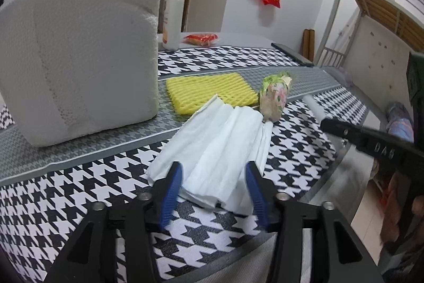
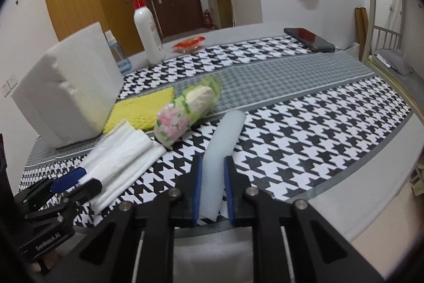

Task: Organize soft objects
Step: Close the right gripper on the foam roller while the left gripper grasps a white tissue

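Observation:
A folded white cloth lies on the houndstooth table cover; it also shows in the right wrist view. My left gripper is open, its blue-padded fingers on either side of the cloth's near end. My right gripper is shut on a pale translucent foam roll, held low over the table. A yellow foam net pad and a flowered wrapped roll lie just beyond the cloth. A large white foam block stands at the left.
A white pump bottle with a red top, a red snack packet and a black phone sit at the far side. A water bottle stands behind the block. A metal bunk bed stands right of the table.

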Action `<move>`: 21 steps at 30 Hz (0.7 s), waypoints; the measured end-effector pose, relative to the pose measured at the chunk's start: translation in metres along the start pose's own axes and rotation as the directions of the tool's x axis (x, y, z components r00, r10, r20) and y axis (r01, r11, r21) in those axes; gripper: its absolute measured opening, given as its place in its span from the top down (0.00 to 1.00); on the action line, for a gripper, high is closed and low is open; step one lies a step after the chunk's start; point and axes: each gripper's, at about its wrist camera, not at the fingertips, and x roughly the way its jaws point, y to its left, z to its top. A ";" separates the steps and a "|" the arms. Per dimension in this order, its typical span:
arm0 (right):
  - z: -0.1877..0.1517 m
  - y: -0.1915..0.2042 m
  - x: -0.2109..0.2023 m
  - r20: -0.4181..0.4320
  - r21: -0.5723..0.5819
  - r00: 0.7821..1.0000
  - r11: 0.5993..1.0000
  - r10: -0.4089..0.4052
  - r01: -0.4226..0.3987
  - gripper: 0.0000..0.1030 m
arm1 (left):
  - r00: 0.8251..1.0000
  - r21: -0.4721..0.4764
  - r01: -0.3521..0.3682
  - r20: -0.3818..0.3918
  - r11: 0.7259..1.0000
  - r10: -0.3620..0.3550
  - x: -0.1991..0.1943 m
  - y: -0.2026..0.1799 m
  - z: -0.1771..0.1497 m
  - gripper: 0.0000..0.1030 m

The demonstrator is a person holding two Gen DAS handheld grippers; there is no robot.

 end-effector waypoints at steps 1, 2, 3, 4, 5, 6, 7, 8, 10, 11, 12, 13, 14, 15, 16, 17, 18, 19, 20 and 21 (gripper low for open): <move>0.000 -0.002 -0.001 0.001 0.004 1.000 1.000 0.006 -0.006 0.81 | 1.000 0.003 0.006 0.001 1.000 -0.006 -0.001 0.000 0.000 0.33; 0.001 -0.004 -0.003 0.003 0.010 1.000 1.000 0.011 -0.011 0.81 | 1.000 0.004 0.010 0.008 1.000 -0.010 -0.003 0.001 0.000 0.31; 0.001 -0.005 -0.004 0.006 0.013 1.000 1.000 0.012 -0.012 0.81 | 1.000 0.007 0.010 0.011 1.000 -0.010 -0.005 0.002 0.001 0.31; 0.001 -0.006 -0.004 0.006 0.014 1.000 1.000 0.013 -0.013 0.81 | 1.000 0.013 0.013 0.008 1.000 -0.013 -0.004 0.002 0.002 0.31; 0.001 -0.007 -0.004 0.008 0.014 1.000 1.000 0.017 -0.017 0.81 | 1.000 0.022 0.013 0.000 1.000 -0.013 -0.003 0.002 0.003 0.30; 0.001 -0.007 -0.004 0.010 0.013 1.000 1.000 0.021 -0.021 0.81 | 1.000 0.041 0.011 -0.012 0.999 -0.010 0.000 0.001 0.005 0.30; 0.000 -0.007 -0.005 0.011 0.010 1.000 1.000 0.024 -0.024 0.81 | 1.000 0.063 0.012 -0.018 0.998 -0.011 0.002 -0.002 0.007 0.30; 0.000 -0.007 -0.005 0.010 0.008 0.999 0.999 0.031 -0.032 0.81 | 1.000 0.088 0.013 -0.029 0.996 -0.011 0.006 -0.005 0.009 0.29; -0.001 -0.008 -0.007 0.009 0.008 0.999 0.999 0.043 -0.043 0.81 | 0.999 0.111 0.017 -0.046 0.994 -0.012 0.012 -0.008 0.011 0.29; -0.002 -0.008 -0.007 0.010 0.005 0.999 0.999 0.044 -0.044 0.81 | 0.998 0.120 0.022 -0.058 0.993 -0.015 0.016 -0.010 0.013 0.29; -0.002 -0.008 -0.008 0.012 0.002 0.999 0.999 0.048 -0.048 0.81 | 0.998 0.125 0.021 -0.067 0.992 -0.013 0.018 -0.010 0.013 0.29; -0.002 -0.008 -0.009 0.014 0.000 0.999 0.999 0.053 -0.053 0.81 | 0.997 0.123 0.024 -0.081 0.992 -0.014 0.021 -0.010 0.013 0.29; -0.002 -0.008 -0.010 0.016 -0.003 0.998 0.998 0.055 -0.055 0.81 | 0.995 0.117 0.033 -0.094 0.993 -0.022 0.023 -0.009 0.014 0.29; -0.001 -0.008 -0.010 0.019 -0.008 0.998 0.998 0.056 -0.056 0.81 | 0.995 0.115 0.035 -0.094 0.993 -0.024 0.023 -0.009 0.015 0.29; -0.001 -0.008 -0.011 0.021 -0.010 0.998 0.998 0.057 -0.057 0.81 | 0.995 0.116 0.040 -0.097 0.992 -0.029 0.024 -0.010 0.015 0.29; -0.001 -0.009 -0.012 0.020 -0.008 0.998 0.998 0.061 -0.061 0.81 | 0.995 0.121 0.038 -0.101 0.992 -0.026 0.025 -0.011 0.015 0.29; -0.002 -0.009 -0.012 0.020 -0.007 0.998 0.998 0.066 -0.066 0.81 | 0.995 0.128 0.033 -0.102 0.991 -0.020 0.025 -0.012 0.016 0.29; -0.002 -0.010 -0.012 0.020 -0.008 0.997 0.998 0.069 -0.069 0.81 | 0.994 0.135 0.026 -0.105 0.991 -0.012 0.026 -0.013 0.016 0.29; -0.002 -0.010 -0.012 0.020 -0.006 0.997 0.997 0.071 -0.071 0.81 | 0.994 0.143 0.020 -0.107 0.990 -0.004 0.027 -0.014 0.016 0.29; -0.002 -0.011 -0.012 0.020 -0.005 0.997 0.997 0.073 -0.072 0.81 | 0.994 0.158 0.008 -0.109 0.987 0.010 0.027 -0.017 0.015 0.29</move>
